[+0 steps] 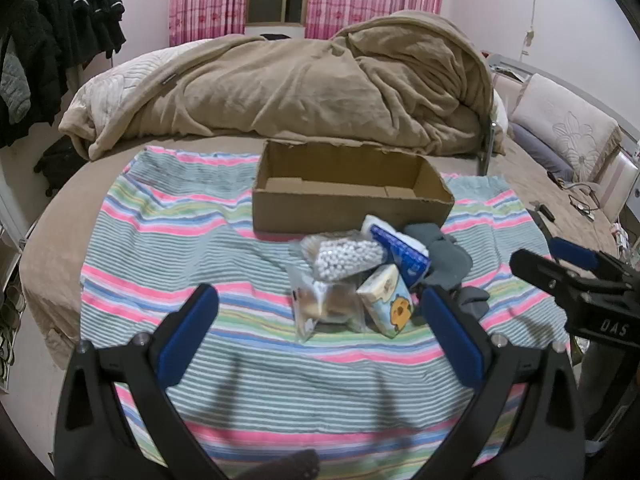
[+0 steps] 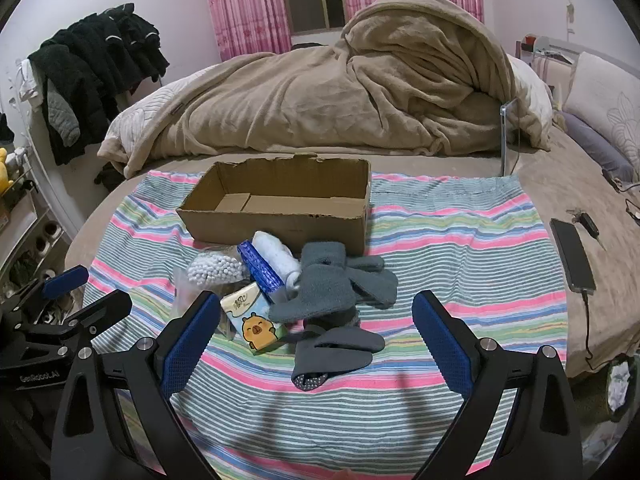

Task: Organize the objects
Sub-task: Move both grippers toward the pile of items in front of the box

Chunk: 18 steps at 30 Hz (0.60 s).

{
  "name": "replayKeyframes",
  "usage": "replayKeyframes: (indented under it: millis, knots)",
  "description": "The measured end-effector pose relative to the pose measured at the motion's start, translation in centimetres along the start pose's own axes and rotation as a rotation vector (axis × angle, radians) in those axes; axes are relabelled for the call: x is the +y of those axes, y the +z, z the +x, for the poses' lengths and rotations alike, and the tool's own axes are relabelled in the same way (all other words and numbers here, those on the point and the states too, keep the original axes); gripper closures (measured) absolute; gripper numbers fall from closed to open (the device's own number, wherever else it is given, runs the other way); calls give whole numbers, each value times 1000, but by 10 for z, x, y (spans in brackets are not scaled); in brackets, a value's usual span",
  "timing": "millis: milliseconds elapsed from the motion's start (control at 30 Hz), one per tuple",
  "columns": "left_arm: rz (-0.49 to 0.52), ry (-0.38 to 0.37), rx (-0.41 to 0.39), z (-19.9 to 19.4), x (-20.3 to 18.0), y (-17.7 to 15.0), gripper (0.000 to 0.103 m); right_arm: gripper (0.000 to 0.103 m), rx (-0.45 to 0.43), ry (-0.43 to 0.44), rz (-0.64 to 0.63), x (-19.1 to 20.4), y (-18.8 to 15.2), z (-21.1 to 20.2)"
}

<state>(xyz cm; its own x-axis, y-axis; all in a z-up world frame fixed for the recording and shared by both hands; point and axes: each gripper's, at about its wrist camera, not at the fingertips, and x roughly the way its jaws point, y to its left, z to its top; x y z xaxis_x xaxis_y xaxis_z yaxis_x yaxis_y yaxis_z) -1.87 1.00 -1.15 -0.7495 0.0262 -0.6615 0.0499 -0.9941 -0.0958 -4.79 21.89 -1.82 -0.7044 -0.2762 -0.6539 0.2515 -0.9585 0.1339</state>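
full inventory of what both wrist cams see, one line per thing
cardboard box: 1, brown, open and empty, far end of striped cloth
striped cloth: 1, pink, green, blue, spread on bed
bag of white beads: 1, clear, pile in front of box
blue-white packet: 1, beside beads
tissue pack: 1, cartoon print, pile's near side
snack bag: 1, clear, left of tissue pack
grey socks: several, pile's right side
blanket: 1, tan, heaped behind box
phone: 1, black, right on bed
left gripper: jaws open, empty
right gripper: jaws open, empty
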Motion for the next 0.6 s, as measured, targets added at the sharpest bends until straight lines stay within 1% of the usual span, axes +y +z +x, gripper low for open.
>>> replayKeyframes:
  millis: [267,467,600]
  knots:
    - [-11,-14,11,2,0,0,0,5,2,1,0,0,0,1]
    - [-31,-48,20,3,3,1,0,5,5,2,4,-1,0,2]
    - [-30,-40,17,3,2,0,0,5,6,2,2,-1,0,3]
